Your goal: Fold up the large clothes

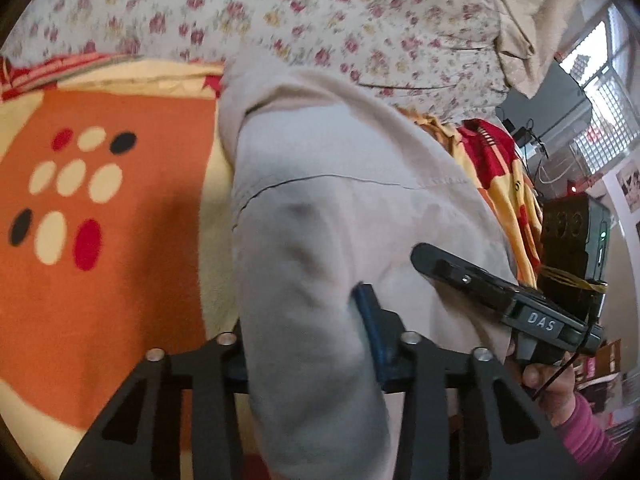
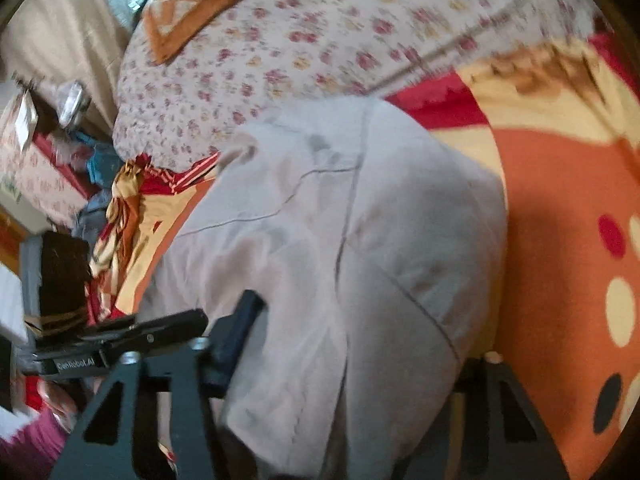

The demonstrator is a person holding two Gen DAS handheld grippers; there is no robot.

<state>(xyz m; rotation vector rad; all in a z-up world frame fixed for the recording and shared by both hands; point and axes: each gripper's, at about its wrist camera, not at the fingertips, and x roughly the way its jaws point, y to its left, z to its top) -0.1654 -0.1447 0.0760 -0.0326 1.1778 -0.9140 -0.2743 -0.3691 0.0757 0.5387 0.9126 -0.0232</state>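
A large pale grey garment (image 1: 340,220) with stitched seams lies on an orange and cream blanket (image 1: 120,280) on a bed. My left gripper (image 1: 304,344) is shut on a fold of the garment, which bulges up between its fingers; the blue pad (image 1: 370,320) of one finger shows. My right gripper (image 2: 352,344) is shut on the same garment (image 2: 340,220), whose cloth covers most of its fingers. In the left wrist view the right gripper (image 1: 480,280) lies close on the right, against the cloth. In the right wrist view the left gripper (image 2: 132,336) is close on the left.
A floral sheet (image 1: 320,12) covers the far part of the bed. A crumpled red and yellow cloth (image 1: 500,168) lies beside the garment. A patterned cushion (image 2: 200,4) sits at the bed's far end. Shelves and clutter (image 2: 44,140) stand by the bed.
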